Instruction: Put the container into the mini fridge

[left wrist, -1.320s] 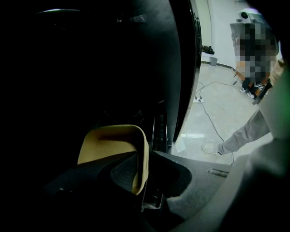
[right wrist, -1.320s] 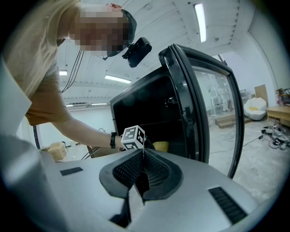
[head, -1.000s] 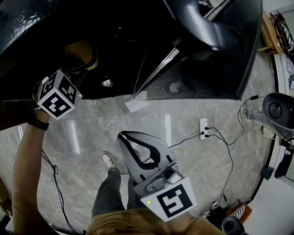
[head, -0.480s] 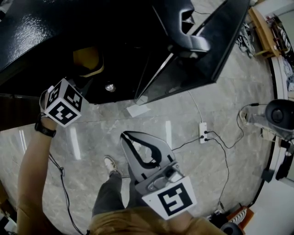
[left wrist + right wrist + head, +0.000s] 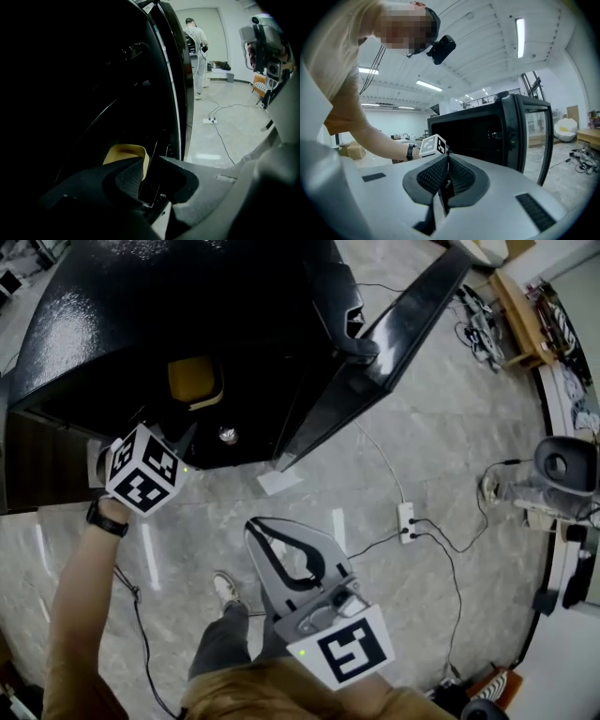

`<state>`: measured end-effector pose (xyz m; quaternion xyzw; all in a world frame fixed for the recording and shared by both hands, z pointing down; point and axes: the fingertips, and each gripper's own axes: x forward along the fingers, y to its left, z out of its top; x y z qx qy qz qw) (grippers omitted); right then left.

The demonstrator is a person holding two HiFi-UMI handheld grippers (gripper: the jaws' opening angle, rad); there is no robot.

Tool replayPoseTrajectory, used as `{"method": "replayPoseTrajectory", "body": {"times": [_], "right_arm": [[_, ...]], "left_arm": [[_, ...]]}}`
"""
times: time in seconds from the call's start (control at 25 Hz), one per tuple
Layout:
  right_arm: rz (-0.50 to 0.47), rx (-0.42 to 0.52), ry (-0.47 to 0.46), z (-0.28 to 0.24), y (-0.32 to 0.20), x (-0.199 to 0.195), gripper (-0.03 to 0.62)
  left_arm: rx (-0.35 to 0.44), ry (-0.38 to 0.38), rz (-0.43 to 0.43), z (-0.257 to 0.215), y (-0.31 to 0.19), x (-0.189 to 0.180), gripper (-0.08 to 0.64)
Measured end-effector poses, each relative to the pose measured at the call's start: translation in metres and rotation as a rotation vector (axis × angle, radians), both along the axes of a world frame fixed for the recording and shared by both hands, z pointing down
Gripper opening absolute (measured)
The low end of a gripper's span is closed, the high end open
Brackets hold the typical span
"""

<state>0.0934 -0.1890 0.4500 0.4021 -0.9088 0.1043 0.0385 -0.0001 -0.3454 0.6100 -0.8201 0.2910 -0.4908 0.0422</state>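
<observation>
The yellow container (image 5: 194, 381) sits inside the open black mini fridge (image 5: 112, 315); in the left gripper view the container (image 5: 123, 153) shows just past the jaws. My left gripper (image 5: 176, 434) is at the fridge opening, a short way in front of the container. Its jaws (image 5: 150, 176) stand apart with nothing between them. My right gripper (image 5: 255, 524) hangs low over the floor, away from the fridge, its pads (image 5: 448, 157) pressed together and empty. The fridge door (image 5: 394, 338) stands swung open to the right.
A white power strip (image 5: 406, 518) with black cables lies on the marble floor right of the fridge. A white sheet (image 5: 280, 480) lies by the door's foot. My shoe (image 5: 223, 570) is below. A grey device (image 5: 561, 465) stands far right. Another person (image 5: 197, 51) stands far off.
The head view has tilted, so more of the fridge top and door shows. The left gripper has eased back slightly from the container. The right gripper has hardly moved.
</observation>
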Motion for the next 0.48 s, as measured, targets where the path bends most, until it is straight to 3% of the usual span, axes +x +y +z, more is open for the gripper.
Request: {"method": "replayPoseTrajectory", "body": {"times": [0.48], "right_arm": [[-0.020,0.075,0.000,-0.078,0.056,-0.034,0.005]], "left_arm": [[0.021,0.048,-0.069,-0.062,0.065,-0.031,0.064]]}}
